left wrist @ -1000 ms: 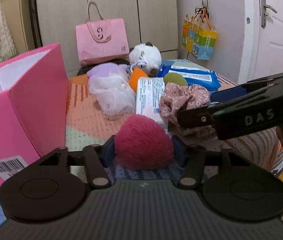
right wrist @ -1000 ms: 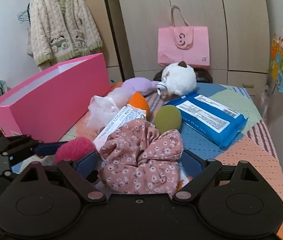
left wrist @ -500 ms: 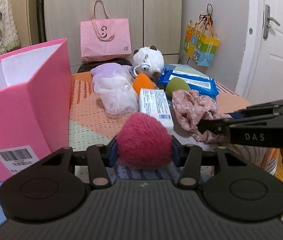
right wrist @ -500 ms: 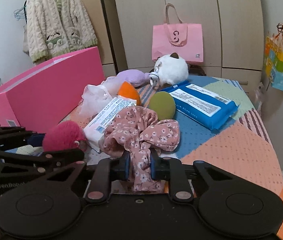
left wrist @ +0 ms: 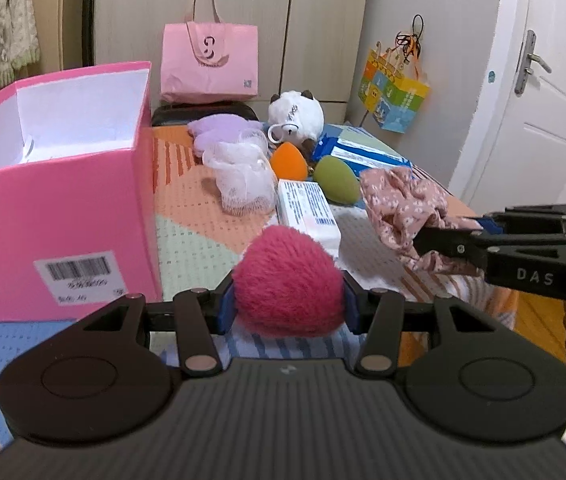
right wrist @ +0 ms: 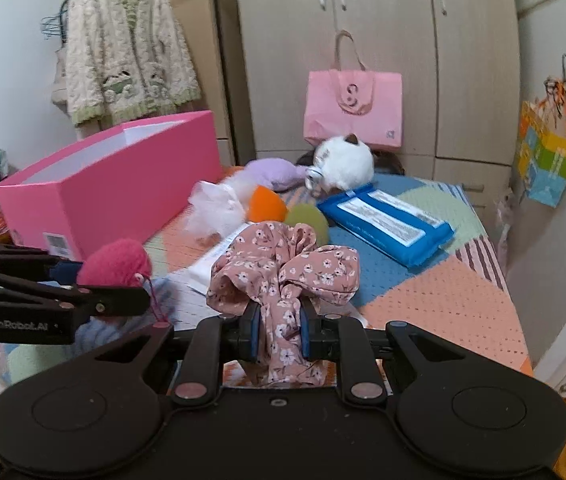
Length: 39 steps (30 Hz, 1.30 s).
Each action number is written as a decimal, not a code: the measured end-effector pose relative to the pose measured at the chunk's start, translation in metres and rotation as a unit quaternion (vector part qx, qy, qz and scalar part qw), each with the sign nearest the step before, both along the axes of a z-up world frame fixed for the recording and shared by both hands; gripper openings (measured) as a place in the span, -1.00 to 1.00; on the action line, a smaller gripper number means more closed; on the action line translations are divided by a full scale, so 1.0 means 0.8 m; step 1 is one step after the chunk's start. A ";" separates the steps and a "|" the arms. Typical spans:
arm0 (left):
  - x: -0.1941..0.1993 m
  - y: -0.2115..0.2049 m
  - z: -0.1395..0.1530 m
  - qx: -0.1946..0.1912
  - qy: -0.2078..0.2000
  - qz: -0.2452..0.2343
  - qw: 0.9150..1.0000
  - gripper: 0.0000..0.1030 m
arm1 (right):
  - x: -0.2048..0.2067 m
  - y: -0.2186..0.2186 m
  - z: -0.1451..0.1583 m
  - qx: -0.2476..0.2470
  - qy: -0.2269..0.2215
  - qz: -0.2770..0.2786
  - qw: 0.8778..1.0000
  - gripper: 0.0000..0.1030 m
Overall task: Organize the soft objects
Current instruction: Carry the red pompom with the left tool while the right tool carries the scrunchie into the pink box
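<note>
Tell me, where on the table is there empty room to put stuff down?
The peach patch of tablecloth in front of the blue wipes pack is bare. So is the strip between pink box and white mesh pouf. The middle is crowded.

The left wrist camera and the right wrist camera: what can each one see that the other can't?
Only the left wrist view shows the white door and the inside of the pink box. Only the right wrist view shows the fuzzy cardigan on a hanger. Both show the left tongs squeezing the pink pompom, the right tongs pinching the floral scrunchie, and the plush toy.
</note>
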<state>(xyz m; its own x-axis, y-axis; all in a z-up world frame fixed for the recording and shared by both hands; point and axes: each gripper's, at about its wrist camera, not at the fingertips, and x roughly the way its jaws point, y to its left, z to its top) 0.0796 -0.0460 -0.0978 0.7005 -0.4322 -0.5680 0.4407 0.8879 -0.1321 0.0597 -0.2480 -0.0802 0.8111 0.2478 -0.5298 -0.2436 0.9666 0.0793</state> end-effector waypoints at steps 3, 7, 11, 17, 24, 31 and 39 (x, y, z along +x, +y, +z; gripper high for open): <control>-0.006 0.009 0.005 0.001 0.016 -0.008 1.000 -0.04 | -0.009 0.013 0.013 -0.010 0.000 0.020 1.000 -0.58; -0.016 0.022 0.015 0.006 0.037 -0.018 0.999 -0.04 | -0.018 0.032 0.028 -0.021 0.016 0.052 0.998 -0.58; -0.027 0.041 0.026 0.007 0.053 -0.023 0.998 -0.04 | -0.026 0.049 0.043 -0.023 0.034 0.085 0.996 -0.58; -0.042 0.074 0.051 -0.005 0.071 -0.027 0.997 -0.04 | -0.027 0.066 0.061 0.018 0.077 0.134 0.988 -0.58; -0.050 0.103 0.084 0.009 0.084 -0.034 0.996 -0.04 | -0.025 0.093 0.087 0.042 0.092 0.188 0.977 -0.57; -0.045 0.130 0.124 0.014 0.057 -0.035 0.998 -0.04 | -0.012 0.122 0.115 0.040 0.083 0.220 0.971 -0.57; -0.006 0.152 0.153 -0.009 0.029 -0.035 0.999 -0.04 | 0.031 0.147 0.144 0.030 0.032 0.234 0.971 -0.56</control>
<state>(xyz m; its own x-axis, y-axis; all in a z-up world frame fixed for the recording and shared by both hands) 0.0749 0.0758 0.0245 0.6339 -0.4891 -0.5992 0.4925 0.8526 -0.1748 0.0849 -0.1303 0.0347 0.5690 0.6125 -0.5488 -0.6472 0.7452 0.1606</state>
